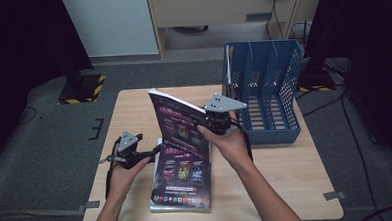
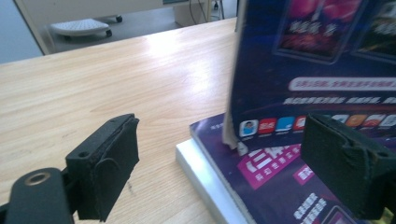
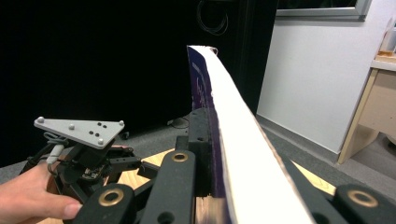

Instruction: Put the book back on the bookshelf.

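Fingers (image 3: pixel 196 140) clamp upright magazine (image 3: pixel 233 126).

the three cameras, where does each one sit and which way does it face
High view: fixed above the person's side, looking forward and down on the table; both forearms, the left gripper and the right gripper show.
Left gripper view: rides the left gripper, looking low across the table past its open jaws at the lifted magazine and the flat magazine.
Right gripper view: rides the right gripper, looking along the lifted magazine's page edge; the left hand shows.
Shared: all three show the lifted magazine.
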`<state>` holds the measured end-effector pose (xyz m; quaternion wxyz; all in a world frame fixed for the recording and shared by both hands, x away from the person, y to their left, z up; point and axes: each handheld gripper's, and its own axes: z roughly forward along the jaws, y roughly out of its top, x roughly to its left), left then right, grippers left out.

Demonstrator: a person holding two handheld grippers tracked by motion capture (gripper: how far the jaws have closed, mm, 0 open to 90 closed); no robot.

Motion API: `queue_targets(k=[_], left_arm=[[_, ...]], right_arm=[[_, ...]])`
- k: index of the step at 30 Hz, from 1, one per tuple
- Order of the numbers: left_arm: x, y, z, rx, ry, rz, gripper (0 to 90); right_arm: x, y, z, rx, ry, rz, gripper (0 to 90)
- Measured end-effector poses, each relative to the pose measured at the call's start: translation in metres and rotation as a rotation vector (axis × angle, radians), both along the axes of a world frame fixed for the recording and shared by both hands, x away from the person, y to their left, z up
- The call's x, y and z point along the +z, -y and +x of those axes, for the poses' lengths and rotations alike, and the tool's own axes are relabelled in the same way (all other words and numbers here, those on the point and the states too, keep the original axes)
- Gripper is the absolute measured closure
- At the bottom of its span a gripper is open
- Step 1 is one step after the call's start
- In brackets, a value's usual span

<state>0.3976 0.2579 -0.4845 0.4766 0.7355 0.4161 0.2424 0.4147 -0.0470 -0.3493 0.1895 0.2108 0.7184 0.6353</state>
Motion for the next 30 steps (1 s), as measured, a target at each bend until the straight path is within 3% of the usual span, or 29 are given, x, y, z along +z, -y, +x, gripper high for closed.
queue_targets(k=[13, 23, 30], left_arm=[[-0.008, -0.013, 0.006, 0.048, -0.056, -0.015, 7.0], [-0.017, -0.023, 0.011, 0.087, -0.107, 0.036, 6.9], [-0.026, -0.029, 0.014, 0.132, -0.168, 0.070, 6.9]], right_arm=[[0.006, 0.019, -0.003, -0.028, 0.007, 0.007, 82.7], [0.004, 0.043, -0.008, -0.054, 0.003, 0.005, 82.7], [0.004, 0.057, -0.011, -0.072, 0.002, 0.014, 82.7]])
